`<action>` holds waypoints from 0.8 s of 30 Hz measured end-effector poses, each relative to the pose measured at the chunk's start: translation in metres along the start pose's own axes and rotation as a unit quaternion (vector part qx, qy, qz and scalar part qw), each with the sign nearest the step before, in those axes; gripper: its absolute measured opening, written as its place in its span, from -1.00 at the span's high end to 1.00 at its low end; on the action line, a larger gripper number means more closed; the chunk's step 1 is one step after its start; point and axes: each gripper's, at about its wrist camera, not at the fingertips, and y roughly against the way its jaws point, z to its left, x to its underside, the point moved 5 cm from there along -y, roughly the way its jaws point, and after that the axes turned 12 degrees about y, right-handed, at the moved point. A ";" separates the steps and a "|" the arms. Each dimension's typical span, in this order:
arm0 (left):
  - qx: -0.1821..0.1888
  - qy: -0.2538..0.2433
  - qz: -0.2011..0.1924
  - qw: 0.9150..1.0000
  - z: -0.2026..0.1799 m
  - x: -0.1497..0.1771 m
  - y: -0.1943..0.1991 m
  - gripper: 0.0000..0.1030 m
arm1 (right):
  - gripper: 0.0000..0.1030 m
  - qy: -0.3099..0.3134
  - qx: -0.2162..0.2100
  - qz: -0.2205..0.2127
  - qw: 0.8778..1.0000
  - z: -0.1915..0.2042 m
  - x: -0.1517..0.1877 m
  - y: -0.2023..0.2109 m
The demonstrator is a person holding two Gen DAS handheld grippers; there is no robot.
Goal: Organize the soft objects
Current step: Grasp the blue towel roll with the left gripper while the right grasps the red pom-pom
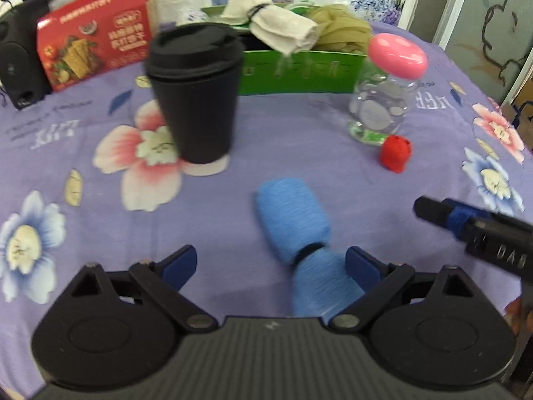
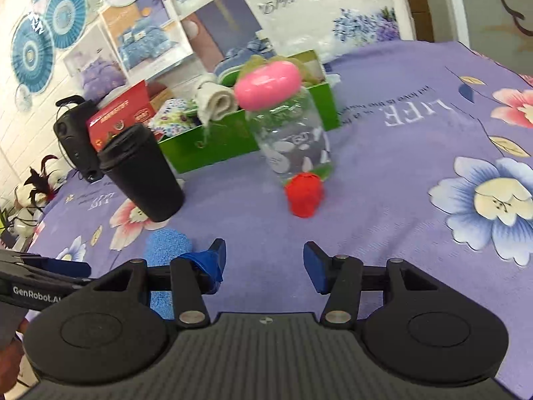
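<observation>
Two soft bundles lie loose on the purple floral cloth, and the green box behind them already holds a white rolled towel and an olive fabric wad, so it looks like your collecting point.

From your left wrist camera: your left gripper is spread wide, with the blue rolled sock lying in front of the box and its near end between the fingers, against the right-hand pad. You seem placed to close on the banded waist, where the roll should hold together. The black cup stands left of the box front; the pink-lidded jar stands to the right.

From your right wrist camera: your right gripper is also wide open and empty, aimed at the red soft ball, which sits nearer you than the box, touching or nearly touching the jar's base. Approach from the side away from the jar so you don't knock it.
</observation>
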 end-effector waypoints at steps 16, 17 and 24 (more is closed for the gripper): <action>-0.065 0.008 0.028 0.997 -0.007 0.001 -0.046 -0.88 | 0.25 0.090 0.062 0.054 0.993 -0.013 -0.036 -0.089; -0.064 0.010 0.026 0.998 -0.007 0.001 -0.046 -0.88 | 0.24 0.095 0.065 0.046 0.992 -0.012 -0.035 -0.089; -0.077 0.029 0.029 0.996 -0.004 0.001 -0.043 -0.88 | 0.18 0.098 0.081 0.026 0.991 -0.011 -0.029 -0.092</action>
